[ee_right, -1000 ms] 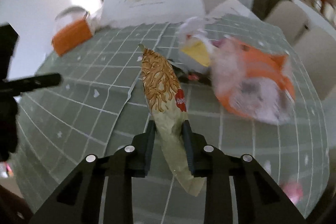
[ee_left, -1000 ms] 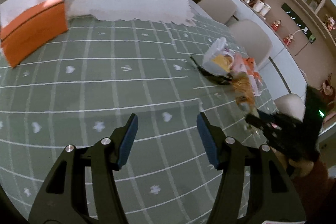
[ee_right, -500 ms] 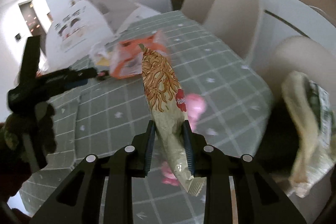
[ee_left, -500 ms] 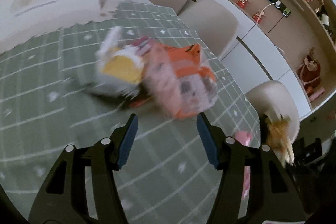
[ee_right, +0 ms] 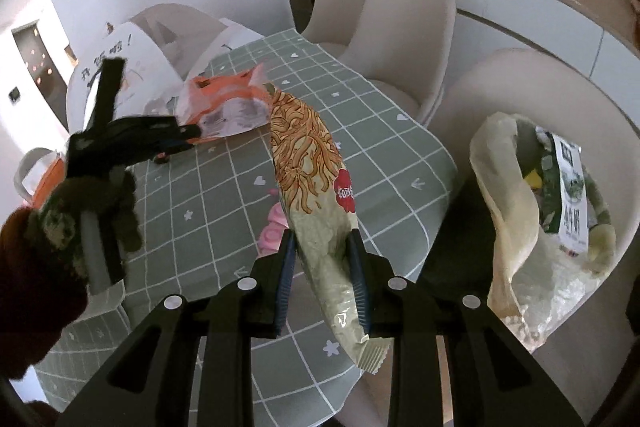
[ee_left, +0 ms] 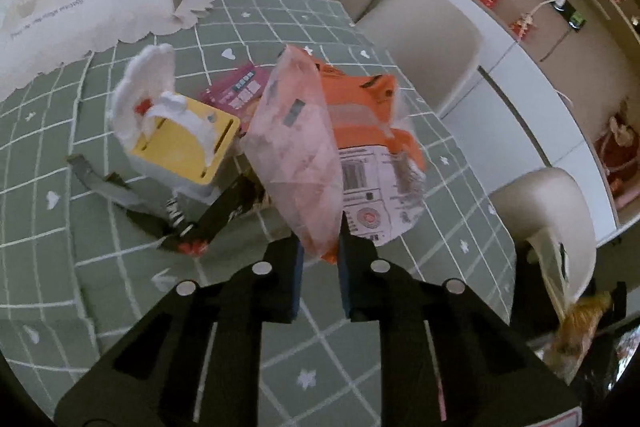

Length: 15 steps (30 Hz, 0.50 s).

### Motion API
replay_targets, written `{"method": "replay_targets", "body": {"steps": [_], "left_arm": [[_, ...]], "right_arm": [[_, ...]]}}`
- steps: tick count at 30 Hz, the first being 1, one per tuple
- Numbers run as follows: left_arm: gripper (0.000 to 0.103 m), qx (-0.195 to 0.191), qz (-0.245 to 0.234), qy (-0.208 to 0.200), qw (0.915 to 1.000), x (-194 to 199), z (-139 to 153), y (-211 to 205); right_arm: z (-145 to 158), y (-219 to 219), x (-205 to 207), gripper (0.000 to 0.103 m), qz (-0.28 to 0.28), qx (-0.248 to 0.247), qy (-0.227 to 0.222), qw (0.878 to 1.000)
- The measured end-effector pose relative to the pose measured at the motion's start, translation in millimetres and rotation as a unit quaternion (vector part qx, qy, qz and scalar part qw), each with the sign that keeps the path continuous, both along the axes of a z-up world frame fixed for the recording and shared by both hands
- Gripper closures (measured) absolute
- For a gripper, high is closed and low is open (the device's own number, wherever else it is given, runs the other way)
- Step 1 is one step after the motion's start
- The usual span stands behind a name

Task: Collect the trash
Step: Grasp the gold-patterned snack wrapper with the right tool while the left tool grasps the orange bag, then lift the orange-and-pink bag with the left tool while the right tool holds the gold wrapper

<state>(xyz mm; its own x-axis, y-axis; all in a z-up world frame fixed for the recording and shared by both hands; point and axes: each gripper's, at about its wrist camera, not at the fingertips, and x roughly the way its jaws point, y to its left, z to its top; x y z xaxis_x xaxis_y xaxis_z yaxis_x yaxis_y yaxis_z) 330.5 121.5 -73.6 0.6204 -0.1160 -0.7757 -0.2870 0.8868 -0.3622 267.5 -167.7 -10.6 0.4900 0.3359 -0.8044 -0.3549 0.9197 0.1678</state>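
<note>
My left gripper is shut on the near corner of an orange and white plastic bag lying on the green checked table; it also shows in the right wrist view with the left gripper on it. My right gripper is shut on a long noodle snack packet and holds it upright above the table edge. An open trash bag with waste inside sits on the chair at the right, close to the packet.
A yellow and white box with tissue, a magenta packet and black wrappers lie beside the orange bag. A pink item lies behind the snack packet. Beige chairs line the table's far side.
My left gripper swung right to the orange bag and shut on its corner. My right gripper carried the snack packet right, off the pile toward the trash bag on the chair.
</note>
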Motion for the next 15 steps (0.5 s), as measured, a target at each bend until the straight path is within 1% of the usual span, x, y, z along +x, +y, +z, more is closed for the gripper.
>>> {"method": "replay_targets", "body": {"steps": [3,5,8,12,15], "left_arm": [[0.089,-0.007,-0.019,-0.007,0.9998,-28,12,3],[0.089,-0.009,-0.03,-0.006,0.9995,-44,16,3],[0.089,-0.008,-0.055,0.002,0.9984,-79,21,4],[0.089,0.01,-0.082,0.024,0.9963,-118,16,4],[0.089,-0.001,-0.095,0.042,0.9946,-142,5,8]], "right_arm": [[0,-2,0,0.077,-0.007,0.009,0.004,1.0],[1,0,-1,0.077,-0.007,0.013,0.005,1.0],[3,6,-5,0.077,-0.004,0.02,0.006,1.0],[3,16,-11,0.077,0.003,0.025,0.009,1.0],[2,25,-17,0.077,0.009,0.03,0.014,0.999]]}}
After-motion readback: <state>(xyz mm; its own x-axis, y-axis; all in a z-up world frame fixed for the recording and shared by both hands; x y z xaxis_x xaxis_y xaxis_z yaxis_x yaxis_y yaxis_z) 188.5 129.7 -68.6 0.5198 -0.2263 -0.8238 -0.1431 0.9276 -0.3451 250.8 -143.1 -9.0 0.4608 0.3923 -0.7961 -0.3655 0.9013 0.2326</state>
